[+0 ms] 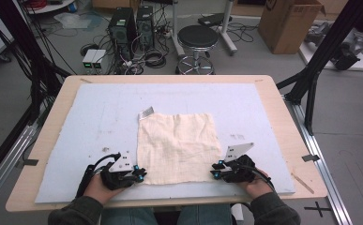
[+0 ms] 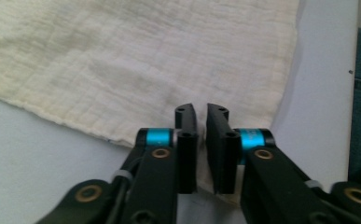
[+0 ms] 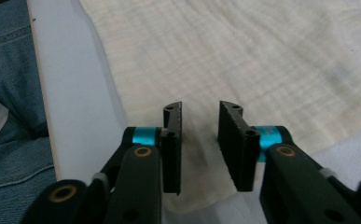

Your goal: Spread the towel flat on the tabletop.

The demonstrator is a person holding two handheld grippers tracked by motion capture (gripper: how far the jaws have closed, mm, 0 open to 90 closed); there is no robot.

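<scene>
— Cream-coloured and crinkled, the cloth point(image 1: 178, 148) lies flat on the pale blue mat point(image 1: 99, 117) that covers our wooden table point(image 1: 282, 117). It sits about mid-table, reaching down toward our side, with a small grey tag point(image 1: 146, 111) at its far left corner.

— Where do we have the left gripper point(image 1: 140, 175)?

— At the near left corner of the cloth. In the left gripper view its jaws stand over that corner with only a narrow slit between them, and a fold of cloth seems to run into the slit; we cannot tell whether they really pinch it.

— And the right gripper point(image 1: 215, 169)?

— At the near right corner. In the right gripper view its jaws stand plainly apart, straddling the corner of the cloth, which lies flat between and under them. Nothing is clamped there.

— Our hands?

— The left hand point(image 1: 97, 187) and right hand point(image 1: 254, 185) come in from the near edge of the table, each around its gripper, green sleeves behind them. Both grippers point inward at the cloth from opposite sides, well apart from each other.
</scene>
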